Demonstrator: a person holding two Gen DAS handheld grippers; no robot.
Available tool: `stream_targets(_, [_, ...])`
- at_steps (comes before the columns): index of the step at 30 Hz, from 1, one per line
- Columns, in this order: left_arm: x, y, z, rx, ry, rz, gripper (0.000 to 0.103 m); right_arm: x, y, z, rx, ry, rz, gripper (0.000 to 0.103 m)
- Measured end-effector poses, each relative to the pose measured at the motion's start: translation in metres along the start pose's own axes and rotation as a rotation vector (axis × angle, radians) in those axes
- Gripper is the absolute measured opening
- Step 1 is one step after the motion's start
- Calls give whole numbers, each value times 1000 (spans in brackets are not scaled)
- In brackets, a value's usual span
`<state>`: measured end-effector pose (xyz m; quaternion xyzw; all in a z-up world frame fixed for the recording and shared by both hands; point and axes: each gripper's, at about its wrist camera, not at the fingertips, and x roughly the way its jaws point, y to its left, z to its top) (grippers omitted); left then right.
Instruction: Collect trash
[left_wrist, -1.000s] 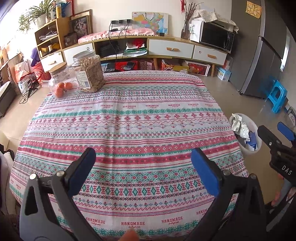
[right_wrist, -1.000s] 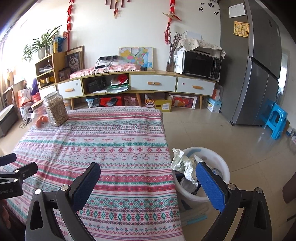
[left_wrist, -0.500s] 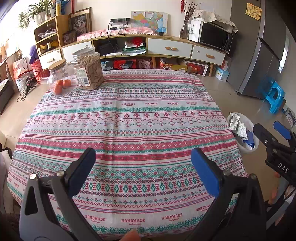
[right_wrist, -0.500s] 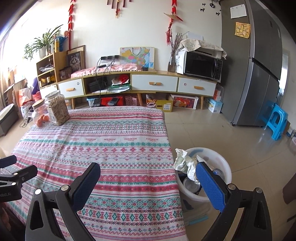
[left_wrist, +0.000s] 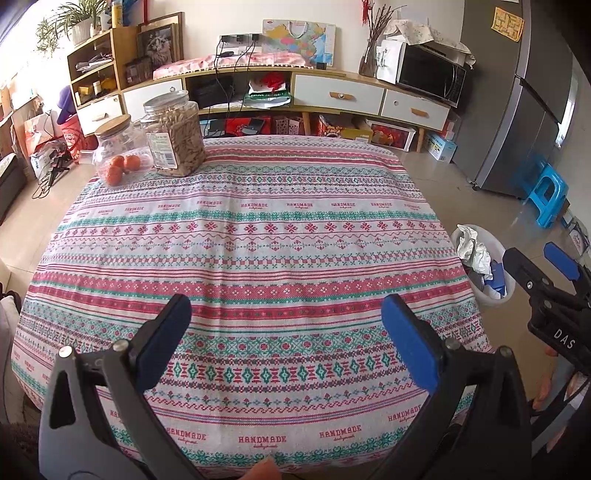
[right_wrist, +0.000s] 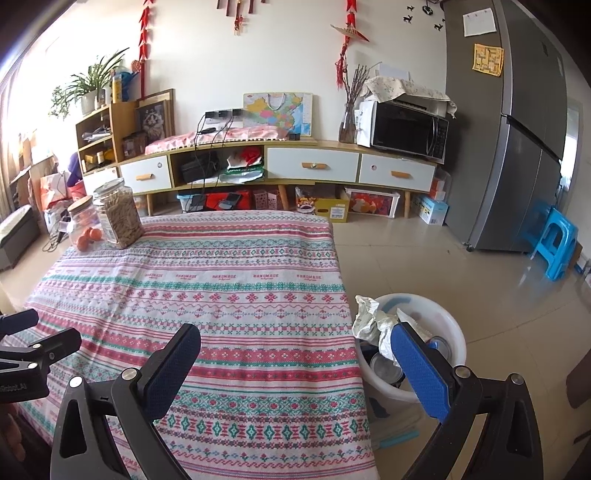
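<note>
The trash sits already in the white bucket (right_wrist: 439, 384) on the tiled floor, just beside the table's near right corner, and that is the relation any further move turns on: the right gripper (right_wrist: 295, 363) is much the nearer, its right pad overlapping the bucket's rim in the right wrist view, while the left gripper (left_wrist: 286, 334) faces the middle of the table, well apart from it. Both grippers stand wide open, holding nothing. The bucket is smooth round plastic; a crumpled whitish wrapper (right_wrist: 367, 321) pokes over its near-left rim, stiff and creased, with what look like can tops and blue scraps below. The tablecloth (left_wrist: 258, 229) is woven, banded in red and green, soft and flat, with no loose litter visible on it. At the far left corner stand a square clear jar (left_wrist: 175, 136) of pale sticks and a rounder wooden-lidded jar (left_wrist: 118, 147) holding oranges; these look like keepers, so the collecting seems finished or nearly so.
</note>
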<state>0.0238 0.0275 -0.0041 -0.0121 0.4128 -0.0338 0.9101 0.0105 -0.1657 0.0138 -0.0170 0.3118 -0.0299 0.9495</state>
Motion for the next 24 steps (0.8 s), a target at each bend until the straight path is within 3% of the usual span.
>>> stream_targets(24, [-5, -2, -3, 5, -8, -4, 102, 7, 10, 1, -4, 15, 8, 103])
